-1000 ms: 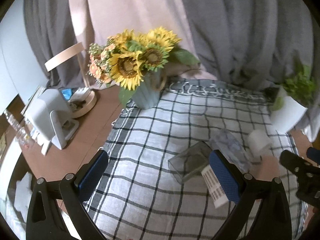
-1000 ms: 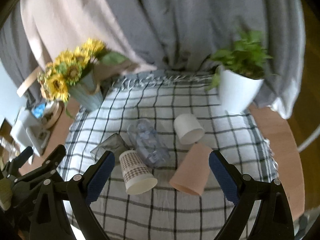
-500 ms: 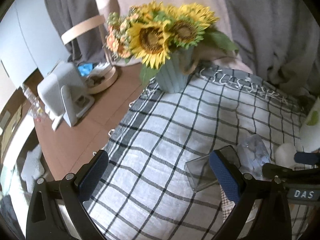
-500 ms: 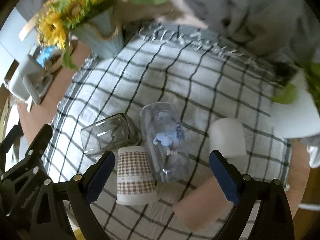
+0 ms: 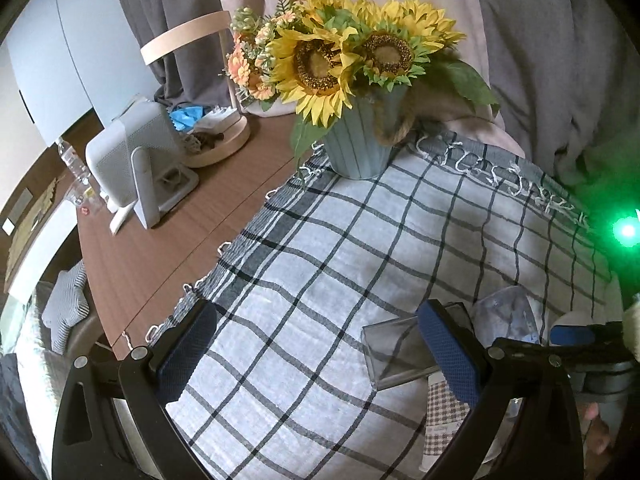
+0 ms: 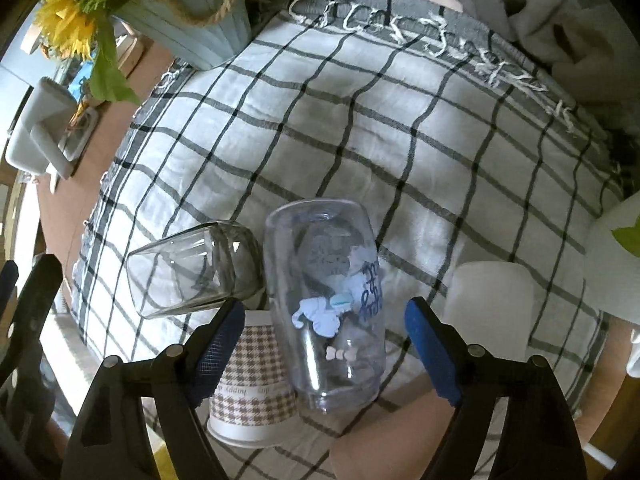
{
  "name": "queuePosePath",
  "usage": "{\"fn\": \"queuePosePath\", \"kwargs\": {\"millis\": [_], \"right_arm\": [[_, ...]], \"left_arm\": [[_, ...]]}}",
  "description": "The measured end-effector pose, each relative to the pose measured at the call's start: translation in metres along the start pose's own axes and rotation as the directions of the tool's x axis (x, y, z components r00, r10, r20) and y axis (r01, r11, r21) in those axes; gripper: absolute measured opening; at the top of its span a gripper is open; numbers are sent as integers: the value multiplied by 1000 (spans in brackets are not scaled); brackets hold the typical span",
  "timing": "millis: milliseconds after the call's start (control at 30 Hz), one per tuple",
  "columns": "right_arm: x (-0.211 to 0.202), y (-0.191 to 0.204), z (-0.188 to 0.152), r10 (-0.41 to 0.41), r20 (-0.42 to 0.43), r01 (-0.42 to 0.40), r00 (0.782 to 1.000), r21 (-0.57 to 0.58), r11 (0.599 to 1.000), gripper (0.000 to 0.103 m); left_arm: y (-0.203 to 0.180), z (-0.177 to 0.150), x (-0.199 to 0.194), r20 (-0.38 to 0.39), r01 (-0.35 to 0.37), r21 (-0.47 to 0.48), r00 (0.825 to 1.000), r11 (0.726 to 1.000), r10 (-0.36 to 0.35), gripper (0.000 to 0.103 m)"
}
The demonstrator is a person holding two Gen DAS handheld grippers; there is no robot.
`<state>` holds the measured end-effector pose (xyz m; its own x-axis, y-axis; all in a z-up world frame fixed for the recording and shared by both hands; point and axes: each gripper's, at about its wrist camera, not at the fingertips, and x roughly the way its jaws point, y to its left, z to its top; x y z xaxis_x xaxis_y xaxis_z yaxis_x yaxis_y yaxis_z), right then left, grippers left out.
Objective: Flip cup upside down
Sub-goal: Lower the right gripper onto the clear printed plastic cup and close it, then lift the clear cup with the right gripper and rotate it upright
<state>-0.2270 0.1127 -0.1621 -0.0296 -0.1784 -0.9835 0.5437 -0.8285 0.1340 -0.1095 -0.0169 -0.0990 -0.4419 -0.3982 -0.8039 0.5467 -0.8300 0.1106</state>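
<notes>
1. Your right gripper [image 6: 324,344] has dropped low over the checked cloth [image 6: 360,128] in the last second. The cup cluster fills its view now; a second ago it sat small and further off.
2. Its fingers are wide apart, straddling the clear printed cup [image 6: 324,304]. No contact visible on either side.
3. That cup lies on its side near the cloth's near edge, mouth toward you. It touches the smoky glass [image 6: 192,268] on its left and the houndstooth paper cup [image 6: 256,384] just beside it. White cup [image 6: 492,300] sits apart on the right.
4. Judgement: you're lined up for the grasp; the flip itself isn't started.
5. Left finger pad [image 6: 218,354] sits over the paper cup, so closing may snag it.
6. Left gripper [image 5: 316,356] has swung toward the cloth's left edge, fingers apart, holding nothing, with the sunflower vase [image 5: 360,136] at the far corner.
</notes>
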Motion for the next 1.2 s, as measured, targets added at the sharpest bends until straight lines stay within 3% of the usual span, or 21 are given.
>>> {"fn": "queuePosePath", "kwargs": {"millis": [67,300,567,867,1033,1200], "right_arm": [[5,0,2,2,-7,-2,1000,-1,1000,76],[19,0,5,22,-33,-22,999,-1,1000,70],[28,0,9,28,-21,-27,999,3,1000,73],[56,-7,15,48,-86,-44,995,44,998,72],[53,-10,15,32,-54,-29,998,56,998,72],[29,-9,14,5,18,-6,1000,55,998,72]], "left_arm": [[-1,-1,0,0,-2,0,1000,1000,2,103],[-3,-1,-1,13,-28,6,1000,1000,28,103],[-8,-1,4,-2,-34,17,999,999,34,103],[-12,-1,10,-6,-50,34,999,998,50,103],[-11,-3,12,-1,-46,47,999,998,46,103],[-8,-3,10,-5,8,69,1000,998,-8,103]]}}
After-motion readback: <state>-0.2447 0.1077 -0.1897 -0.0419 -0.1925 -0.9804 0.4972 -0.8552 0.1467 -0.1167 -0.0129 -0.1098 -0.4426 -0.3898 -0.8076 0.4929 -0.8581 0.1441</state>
